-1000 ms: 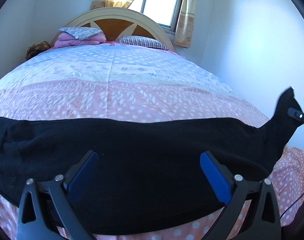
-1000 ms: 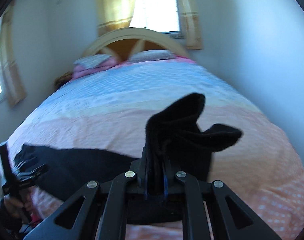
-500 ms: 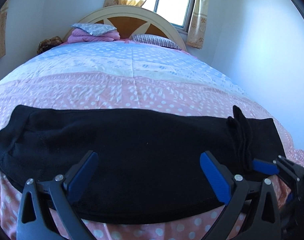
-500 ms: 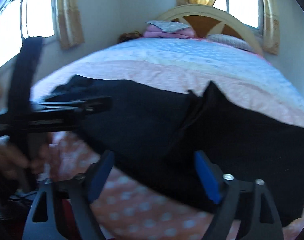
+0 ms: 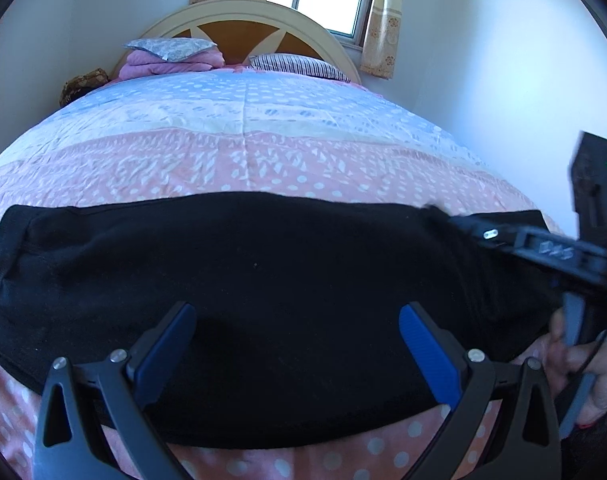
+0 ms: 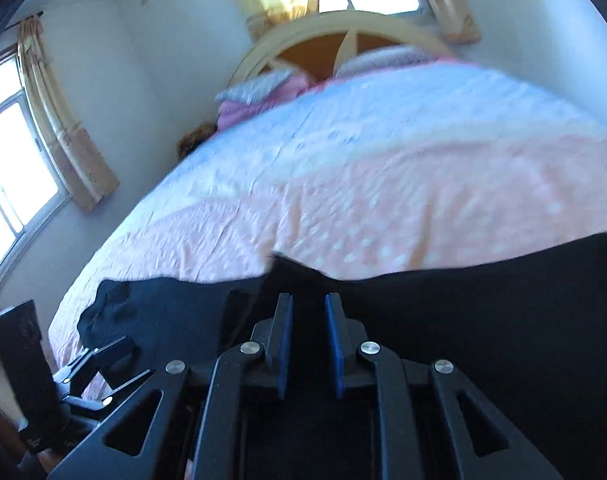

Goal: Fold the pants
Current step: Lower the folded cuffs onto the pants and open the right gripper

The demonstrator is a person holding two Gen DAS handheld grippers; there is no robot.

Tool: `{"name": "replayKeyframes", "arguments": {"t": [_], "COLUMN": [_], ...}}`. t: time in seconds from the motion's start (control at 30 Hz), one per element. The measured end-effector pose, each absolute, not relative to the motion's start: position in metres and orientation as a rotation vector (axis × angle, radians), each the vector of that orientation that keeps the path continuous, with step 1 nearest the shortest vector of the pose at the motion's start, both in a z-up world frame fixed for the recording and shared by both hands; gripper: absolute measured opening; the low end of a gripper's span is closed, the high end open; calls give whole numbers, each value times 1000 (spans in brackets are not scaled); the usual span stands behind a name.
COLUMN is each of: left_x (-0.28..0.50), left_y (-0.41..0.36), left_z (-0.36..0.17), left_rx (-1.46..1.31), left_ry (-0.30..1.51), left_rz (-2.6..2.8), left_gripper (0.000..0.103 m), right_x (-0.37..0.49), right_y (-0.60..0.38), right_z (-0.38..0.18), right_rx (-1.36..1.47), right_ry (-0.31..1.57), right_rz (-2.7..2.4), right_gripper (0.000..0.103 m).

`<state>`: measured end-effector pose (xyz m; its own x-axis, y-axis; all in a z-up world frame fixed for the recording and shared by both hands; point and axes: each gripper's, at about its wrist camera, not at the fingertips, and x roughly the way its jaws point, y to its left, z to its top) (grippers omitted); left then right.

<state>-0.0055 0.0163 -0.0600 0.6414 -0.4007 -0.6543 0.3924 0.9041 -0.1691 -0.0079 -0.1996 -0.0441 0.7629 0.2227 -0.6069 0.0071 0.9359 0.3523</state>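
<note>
Black pants (image 5: 263, 280) lie flat across the near edge of the bed, spread left to right. My left gripper (image 5: 295, 320) is open and empty, its blue pads just above the pants' near half. My right gripper (image 6: 307, 312) has its jaws nearly closed with a narrow gap, over the black pants (image 6: 463, 300); a raised point of fabric stands just beyond its tips, and I cannot tell if cloth is pinched. The right gripper also shows at the right in the left wrist view (image 5: 543, 248), held by a hand.
The bed (image 5: 243, 140) has a pink and blue dotted quilt. Pillows and folded pink bedding (image 5: 171, 60) lie at the headboard. A white wall stands close on the right. Windows with curtains (image 6: 43, 152) are at the left and behind the headboard.
The right gripper laid the lifted pants leg down, opened, swung over the pants and narrowed its jaws again. The left gripper stayed open and hardly moved.
</note>
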Motion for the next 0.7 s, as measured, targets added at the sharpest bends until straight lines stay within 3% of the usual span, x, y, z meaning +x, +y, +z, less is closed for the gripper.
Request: {"name": "replayKeyframes", "arguments": {"t": [0.2,0.47,0.7], "left_x": [-5,-12,-17], "left_y": [14,-25,-102], "left_z": [-58,-28,-26], "left_rx": [-12,56,148], "left_ry": [744,630,611], "left_rz": [-456,-539,-620], "left_gripper": [103,103,103], "right_x": [3,-79,-116], "right_y": [-162,-244,-293], "right_z": [-46,8,-31], "right_rx": [173,382,435], "right_ry": [655,492,680], "right_rz": [121,81,-74], "right_gripper": [20,19,19]}}
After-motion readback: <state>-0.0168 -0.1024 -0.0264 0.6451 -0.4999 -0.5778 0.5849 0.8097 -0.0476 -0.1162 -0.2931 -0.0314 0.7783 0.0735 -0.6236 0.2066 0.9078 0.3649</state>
